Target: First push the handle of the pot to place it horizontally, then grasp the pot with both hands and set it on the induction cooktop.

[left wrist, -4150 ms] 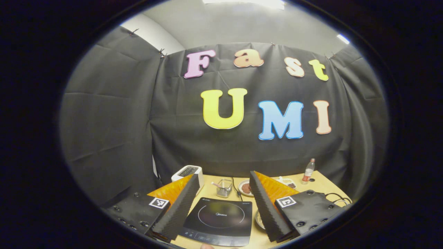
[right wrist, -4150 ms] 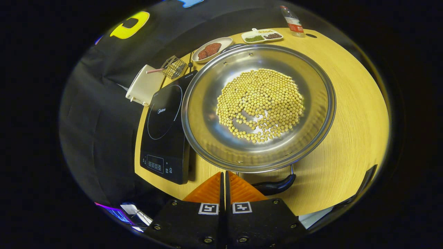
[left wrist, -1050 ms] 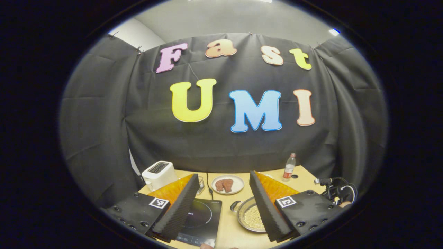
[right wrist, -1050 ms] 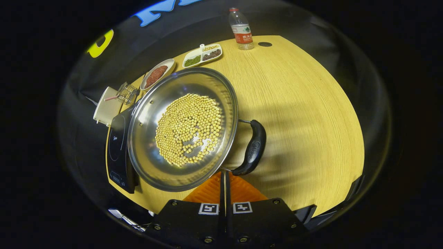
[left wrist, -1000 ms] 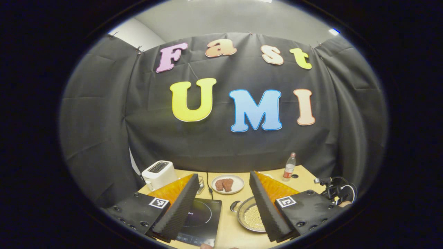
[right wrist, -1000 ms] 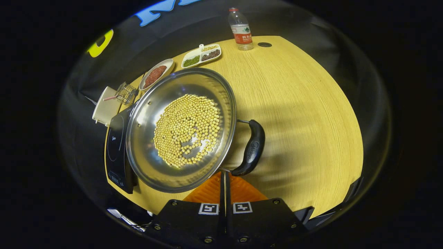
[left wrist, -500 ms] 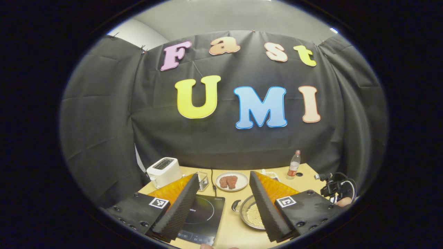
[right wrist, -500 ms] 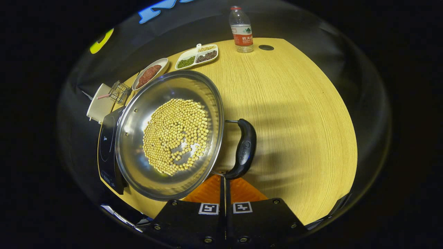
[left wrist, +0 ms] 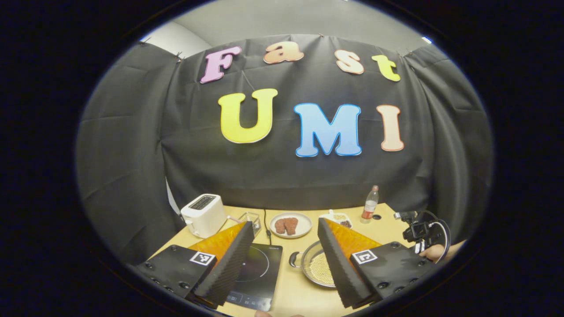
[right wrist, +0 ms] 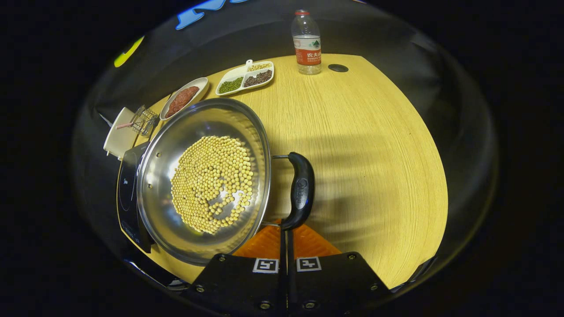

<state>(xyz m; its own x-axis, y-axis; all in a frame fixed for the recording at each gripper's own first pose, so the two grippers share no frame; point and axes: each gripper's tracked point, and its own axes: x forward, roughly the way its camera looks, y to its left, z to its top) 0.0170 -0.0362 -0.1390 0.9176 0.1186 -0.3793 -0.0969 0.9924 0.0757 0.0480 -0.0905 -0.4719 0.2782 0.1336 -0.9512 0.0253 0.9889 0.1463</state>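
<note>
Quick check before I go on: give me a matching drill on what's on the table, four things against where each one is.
Things:
1. pot
2. water bottle
3. toaster
4. right gripper

Places:
A. far edge of the table
B. at the near end of the pot's black handle
C. beside the induction cooktop
D. far left corner

Pairs: 1-C, 2-A, 3-D, 4-B
</note>
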